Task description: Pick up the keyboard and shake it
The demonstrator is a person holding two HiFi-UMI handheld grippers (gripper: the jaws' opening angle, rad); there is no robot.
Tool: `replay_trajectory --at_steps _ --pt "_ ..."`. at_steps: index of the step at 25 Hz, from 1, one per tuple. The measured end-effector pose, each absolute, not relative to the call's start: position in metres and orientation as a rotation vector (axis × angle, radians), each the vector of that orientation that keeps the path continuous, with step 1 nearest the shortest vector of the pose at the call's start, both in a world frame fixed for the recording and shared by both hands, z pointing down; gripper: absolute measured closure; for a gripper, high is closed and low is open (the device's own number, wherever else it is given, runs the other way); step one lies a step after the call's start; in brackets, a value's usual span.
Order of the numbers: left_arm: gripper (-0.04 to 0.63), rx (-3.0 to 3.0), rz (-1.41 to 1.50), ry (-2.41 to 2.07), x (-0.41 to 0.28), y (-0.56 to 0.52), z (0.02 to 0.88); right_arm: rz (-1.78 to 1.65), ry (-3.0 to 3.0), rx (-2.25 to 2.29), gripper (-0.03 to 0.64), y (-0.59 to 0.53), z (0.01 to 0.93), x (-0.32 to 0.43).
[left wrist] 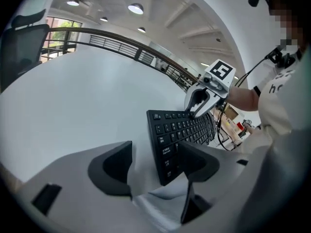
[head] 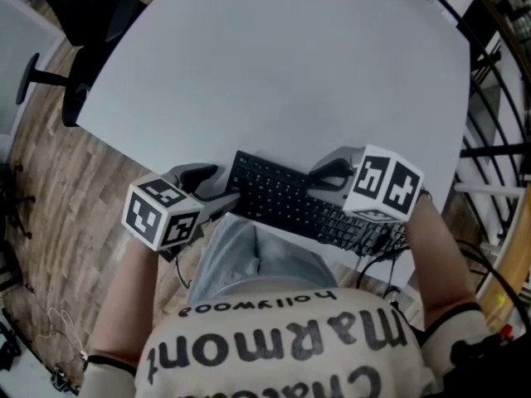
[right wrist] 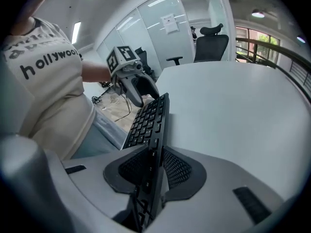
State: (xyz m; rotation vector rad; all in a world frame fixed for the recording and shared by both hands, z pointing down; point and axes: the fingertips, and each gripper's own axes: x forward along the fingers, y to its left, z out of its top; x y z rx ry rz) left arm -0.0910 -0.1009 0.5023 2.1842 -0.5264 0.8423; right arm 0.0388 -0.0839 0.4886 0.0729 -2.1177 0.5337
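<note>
Keyboard [head: 307,201], black, lies lower centre in the head view, at the near edge of the white bench [head: 290,65]. Right tongs [right wrist: 155,152] clamp one end of it. Left tongs [left wrist: 155,147] gape wide around its other end, pads not pressing.

White table [head: 290,56]; wood floor [head: 50,193]; black chair [head: 83,7]; round ceiling lights [left wrist: 136,8]; dark railing [left wrist: 112,42].
</note>
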Motion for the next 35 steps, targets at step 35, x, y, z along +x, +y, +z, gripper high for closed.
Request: replay_trajectory --at_steps 35 --pt "0.393 2.155 0.825 0.214 -0.007 -0.08 0.498 0.381 -2.242 0.28 0.515 -0.084 0.459 0.046"
